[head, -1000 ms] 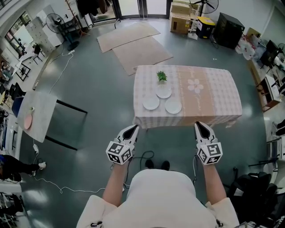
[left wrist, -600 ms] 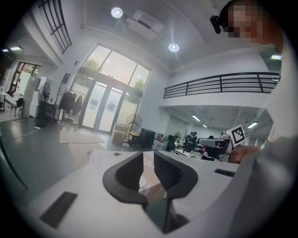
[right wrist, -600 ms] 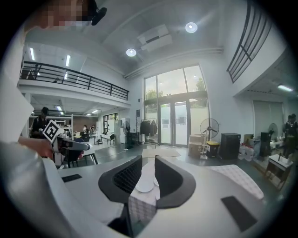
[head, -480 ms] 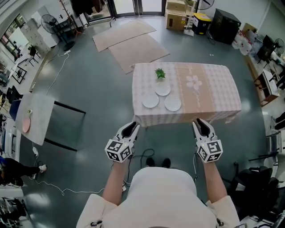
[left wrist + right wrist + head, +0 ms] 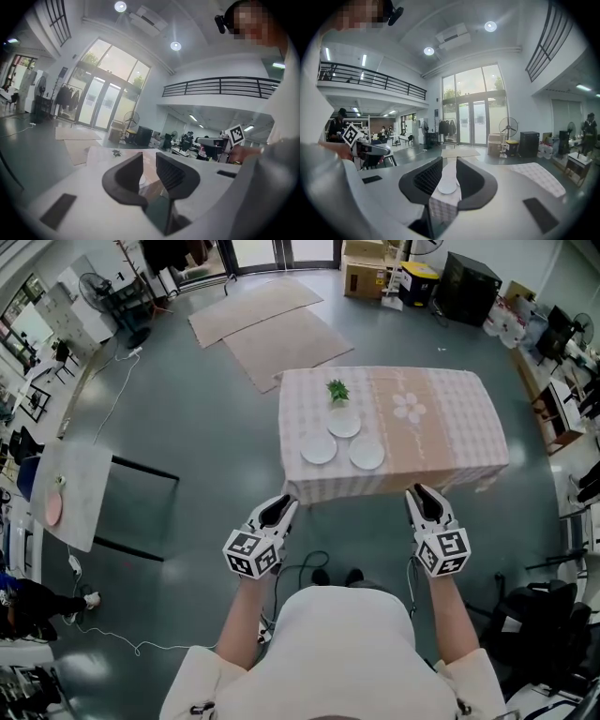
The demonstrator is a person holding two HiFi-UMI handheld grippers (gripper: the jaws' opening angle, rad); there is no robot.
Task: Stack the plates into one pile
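Three white plates lie apart on the checked tablecloth (image 5: 441, 418): a far one (image 5: 344, 424), a left one (image 5: 319, 448) and a right one (image 5: 367, 453), behind them a small green plant (image 5: 337, 390). Both grippers hover over the floor short of the table's near edge. The jaws of my left gripper (image 5: 277, 509) (image 5: 149, 171) have just been opening and now stand open with nothing between them. Those of my right gripper (image 5: 423, 500) (image 5: 449, 174) have opened too and grip nothing; one plate (image 5: 447, 187) shows far off through their gap.
Cardboard sheets (image 5: 272, 329) lie on the floor beyond the table. A low side table (image 5: 70, 488) with a pink item stands at the left. Cables (image 5: 112, 638) trail over the floor. Boxes and a black case (image 5: 469, 296) stand at the back, desks and bags at the right.
Both grippers' jaws have parted from shut. The table and plates sit slightly nearer the grippers in the head view; the plates themselves have not moved.
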